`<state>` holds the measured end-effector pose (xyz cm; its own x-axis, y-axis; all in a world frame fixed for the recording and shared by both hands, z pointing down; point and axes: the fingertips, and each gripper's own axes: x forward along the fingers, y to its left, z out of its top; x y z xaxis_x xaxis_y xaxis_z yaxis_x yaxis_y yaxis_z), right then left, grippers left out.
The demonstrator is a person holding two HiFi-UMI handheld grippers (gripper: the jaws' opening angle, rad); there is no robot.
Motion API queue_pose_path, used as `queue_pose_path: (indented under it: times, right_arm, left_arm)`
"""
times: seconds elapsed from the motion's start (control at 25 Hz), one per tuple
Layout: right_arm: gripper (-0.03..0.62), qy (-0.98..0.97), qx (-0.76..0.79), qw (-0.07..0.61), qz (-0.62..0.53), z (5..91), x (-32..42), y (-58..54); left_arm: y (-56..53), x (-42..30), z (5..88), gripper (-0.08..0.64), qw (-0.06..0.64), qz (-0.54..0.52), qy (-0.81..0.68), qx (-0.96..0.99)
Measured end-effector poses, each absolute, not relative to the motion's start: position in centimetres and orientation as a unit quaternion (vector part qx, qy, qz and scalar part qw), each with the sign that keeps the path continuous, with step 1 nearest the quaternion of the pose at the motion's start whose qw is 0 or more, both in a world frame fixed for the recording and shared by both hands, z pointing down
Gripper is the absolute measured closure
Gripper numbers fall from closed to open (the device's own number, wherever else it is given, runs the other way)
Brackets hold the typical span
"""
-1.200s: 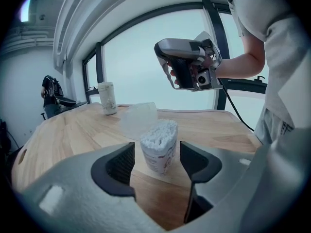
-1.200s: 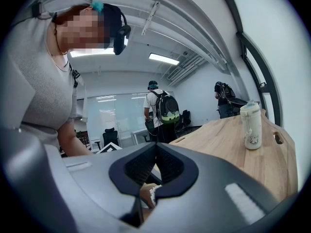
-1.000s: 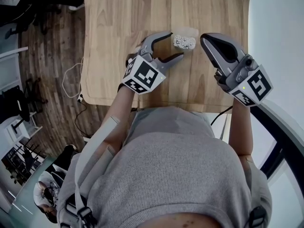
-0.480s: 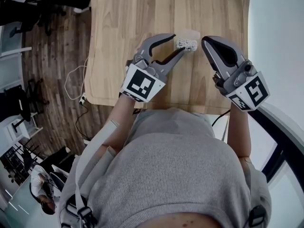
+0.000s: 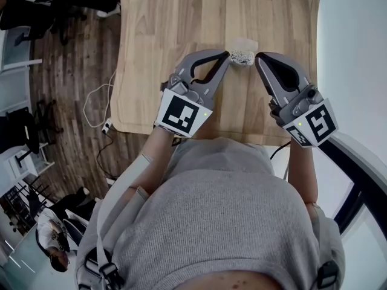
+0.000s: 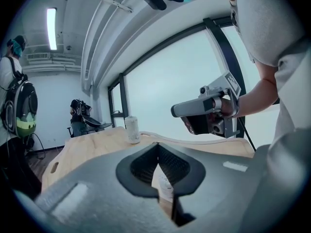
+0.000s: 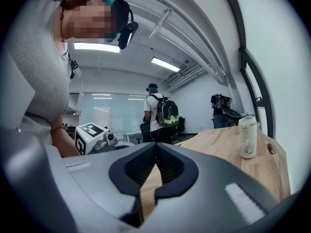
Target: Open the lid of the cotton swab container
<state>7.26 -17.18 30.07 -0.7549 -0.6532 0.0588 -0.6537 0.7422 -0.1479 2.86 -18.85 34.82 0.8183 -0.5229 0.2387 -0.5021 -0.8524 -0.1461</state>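
Observation:
The cotton swab container (image 5: 242, 57) is a small white cylinder standing on the wooden table (image 5: 163, 47). It also appears as the container (image 6: 131, 129) in the left gripper view and the container (image 7: 247, 136) in the right gripper view. From above its top is white and bumpy, and I cannot tell how its lid stands. My left gripper (image 5: 228, 55) hangs just left of it. Its jaws have just been closing and now meet with nothing between them (image 6: 158, 145). My right gripper (image 5: 260, 58), just right of the container, is shut and empty (image 7: 155, 147).
The table's rounded near edge runs below both grippers, and a slot (image 7: 270, 149) is cut near one end. A cable (image 5: 97, 101) lies on the plank floor at the left. People with backpacks (image 7: 160, 113) stand farther off. A large window fills the right side.
The left jaws went from wide open to shut. The left gripper rose and moved closer to the container in the picture. The right gripper barely moved.

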Motion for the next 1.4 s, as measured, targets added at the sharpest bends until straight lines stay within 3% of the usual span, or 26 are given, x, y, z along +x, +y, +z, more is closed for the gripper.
queue_pose_path:
  times: [0.76, 1.4]
  right_arm:
    - [0.591, -0.924, 0.377, 0.0, 0.07, 30.4, 4.0, -14.2]
    - [0.591, -0.922, 0.385, -0.001, 0.048, 27.7, 7.9, -6.5]
  left_arm:
    - [-15.2, 1.6, 33.0, 0.561, 0.012, -0.101, 0.243, -0.965]
    - [-6.6, 4.5, 30.0, 0.56, 0.007, -0.075, 0.3, -0.951]
